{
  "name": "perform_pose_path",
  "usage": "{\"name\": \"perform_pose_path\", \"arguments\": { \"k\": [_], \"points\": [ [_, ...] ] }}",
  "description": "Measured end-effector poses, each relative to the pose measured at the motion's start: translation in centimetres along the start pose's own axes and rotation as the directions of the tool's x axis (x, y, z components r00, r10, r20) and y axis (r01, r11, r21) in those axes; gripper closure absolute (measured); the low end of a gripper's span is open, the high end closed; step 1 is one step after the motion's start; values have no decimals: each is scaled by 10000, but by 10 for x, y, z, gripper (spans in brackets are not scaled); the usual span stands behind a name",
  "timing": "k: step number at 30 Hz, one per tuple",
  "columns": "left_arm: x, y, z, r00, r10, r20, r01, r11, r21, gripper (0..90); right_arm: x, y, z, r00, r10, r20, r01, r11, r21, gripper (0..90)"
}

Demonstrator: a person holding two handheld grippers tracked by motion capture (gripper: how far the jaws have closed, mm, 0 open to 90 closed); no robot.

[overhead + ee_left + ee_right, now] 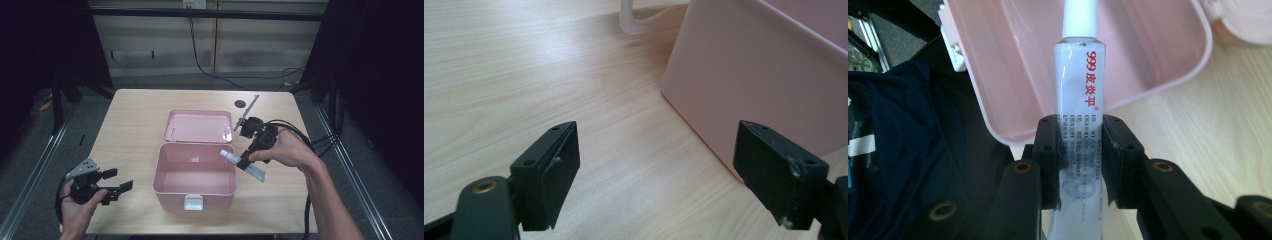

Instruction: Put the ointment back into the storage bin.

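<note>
A pink plastic box (194, 176) stands open at the table's middle, its lid (199, 126) lying flat behind it. My right gripper (243, 161) is shut on a white ointment tube (239, 161) with red print, held at the box's right rim with the cap end over the inside. In the right gripper view the tube (1081, 85) points cap-first over the box's empty interior (1013, 55), pinched between my gripper (1081, 160). My left gripper (118, 183) rests open on the table left of the box. In its own view the left gripper (669, 175) is empty, the box's wall (744, 80) just ahead.
A wooden table (135, 115) carries everything. A dark round spot (240, 104) lies near its far edge. Black cables (310, 142) trail off the right side. A white latch (194, 202) sits on the box's front. Metal rails run along both table sides.
</note>
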State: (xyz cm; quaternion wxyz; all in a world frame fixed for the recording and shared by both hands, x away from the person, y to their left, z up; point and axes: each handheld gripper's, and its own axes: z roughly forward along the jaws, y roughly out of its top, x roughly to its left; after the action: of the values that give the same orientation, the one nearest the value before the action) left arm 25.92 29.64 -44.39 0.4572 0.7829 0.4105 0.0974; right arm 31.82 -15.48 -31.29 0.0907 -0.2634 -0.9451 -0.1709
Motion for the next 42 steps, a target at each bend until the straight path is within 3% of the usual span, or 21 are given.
{"name": "perform_pose_path", "arguments": {
  "k": [10, 17, 18, 32, 42],
  "points": [
    [0, 0, -1, 10000, 3, -5, -3, 10000, -28, 189, 13, 26, 7, 9989, -403, -224, 396, 9988, -304, 713],
    [0, 0, 0, 10000, -19, 41, 18, 10000, 14, 189, 21, 42, 17, 9950, -954, -278, 945, 9950, -321, 713],
    [0, 0, 0, 10000, -31, 39, 31, 10000, -18, 189, 22, 43, 18, 9960, -860, -251, 852, 9958, -337, 713],
    [0, 0, 0, 10000, -24, 31, 24, 10000, -27, 189, 35, 73, 41, 9865, -1610, -308, 1611, 9869, -6, 713],
    [0, 0, 0, 10000, -31, 40, 31, 10000, -24, 189, 39, 83, 67, 9777, -1989, -673, 2018, 9787, 390, 713]
  ]
}}
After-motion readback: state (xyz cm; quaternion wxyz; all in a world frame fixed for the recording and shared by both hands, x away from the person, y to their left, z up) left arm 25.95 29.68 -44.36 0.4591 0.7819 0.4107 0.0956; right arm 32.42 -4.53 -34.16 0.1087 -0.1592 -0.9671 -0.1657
